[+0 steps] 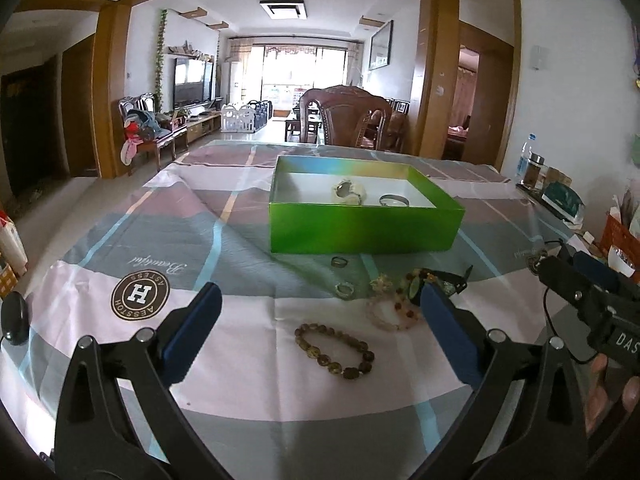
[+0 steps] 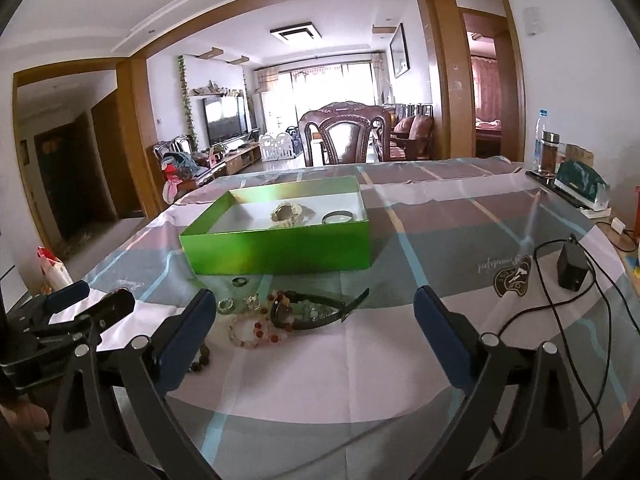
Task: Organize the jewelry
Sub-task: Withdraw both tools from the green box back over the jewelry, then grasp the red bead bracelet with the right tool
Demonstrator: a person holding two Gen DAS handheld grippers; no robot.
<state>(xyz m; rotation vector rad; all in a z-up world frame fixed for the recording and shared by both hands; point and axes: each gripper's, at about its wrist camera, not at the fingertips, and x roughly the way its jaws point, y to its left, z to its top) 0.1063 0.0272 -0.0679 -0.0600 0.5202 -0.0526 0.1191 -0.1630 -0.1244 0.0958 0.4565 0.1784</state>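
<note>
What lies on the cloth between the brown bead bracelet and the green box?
In the left wrist view, two small rings lie between the brown bead bracelet and the green box.

A glossy green cardboard box with a white floor is seen at frame centre. The cloth beneath is checked in pink, grey and mauve, with pale blue lines.

Box mid-worktop, holding bangle right of pale bracelet. Two rings, bead bracelet and watch between box and near edge. Bottle at far right corner.
</note>
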